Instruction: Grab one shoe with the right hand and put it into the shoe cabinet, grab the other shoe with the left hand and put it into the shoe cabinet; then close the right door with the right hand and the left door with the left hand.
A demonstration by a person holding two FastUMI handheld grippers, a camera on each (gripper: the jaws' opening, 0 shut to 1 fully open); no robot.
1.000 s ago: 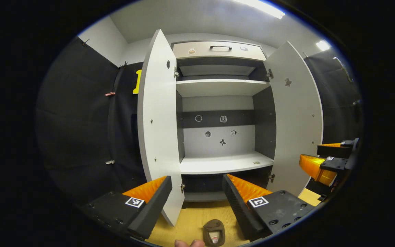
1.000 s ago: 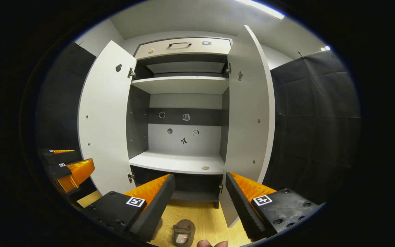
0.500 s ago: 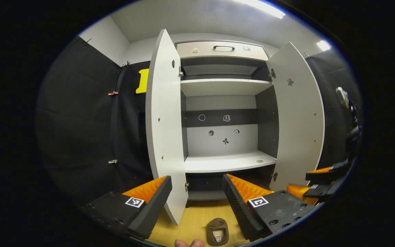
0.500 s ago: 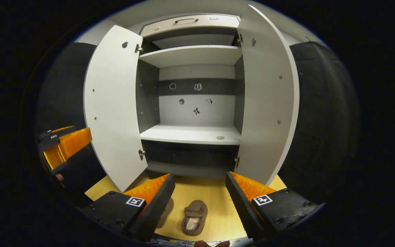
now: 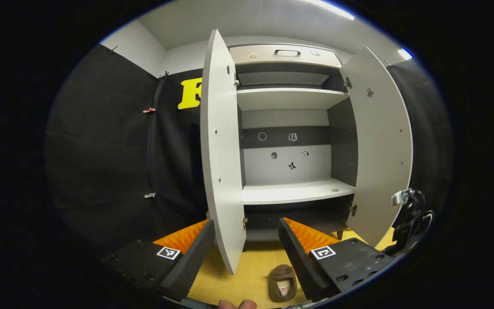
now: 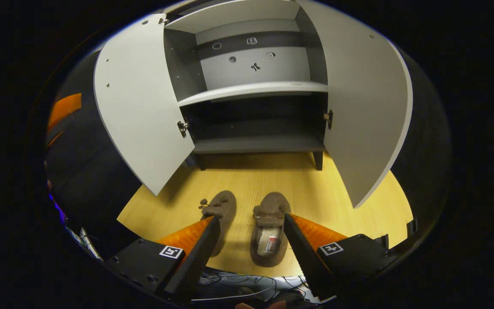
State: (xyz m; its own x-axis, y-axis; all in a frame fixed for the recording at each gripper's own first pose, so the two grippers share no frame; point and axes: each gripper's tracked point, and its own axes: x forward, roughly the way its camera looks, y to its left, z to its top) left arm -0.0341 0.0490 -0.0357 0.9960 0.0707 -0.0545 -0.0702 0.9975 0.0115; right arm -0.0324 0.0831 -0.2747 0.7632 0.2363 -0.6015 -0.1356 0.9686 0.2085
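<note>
A white shoe cabinet is seen at twelve o'clock in the right gripper view, with its left door and right door both swung wide. Two doors are counted, and three shelves can be made out in the left gripper view. On the wooden floor in front, two brown slippers are counted, side by side and toes toward the cabinet: the right slipper at six o'clock, the left slipper just beside it at seven o'clock. The right gripper is held with its fingers spread apart and nothing between them, the right slipper framed in the gap. The left gripper is likewise spread and empty, pointed at the cabinet. The step in hand is judged to be grasping the right slipper. It is best done by lowering straight down, so that both side walls are pinched evenly near the middle and the neighbouring slipper is not nudged.
</note>
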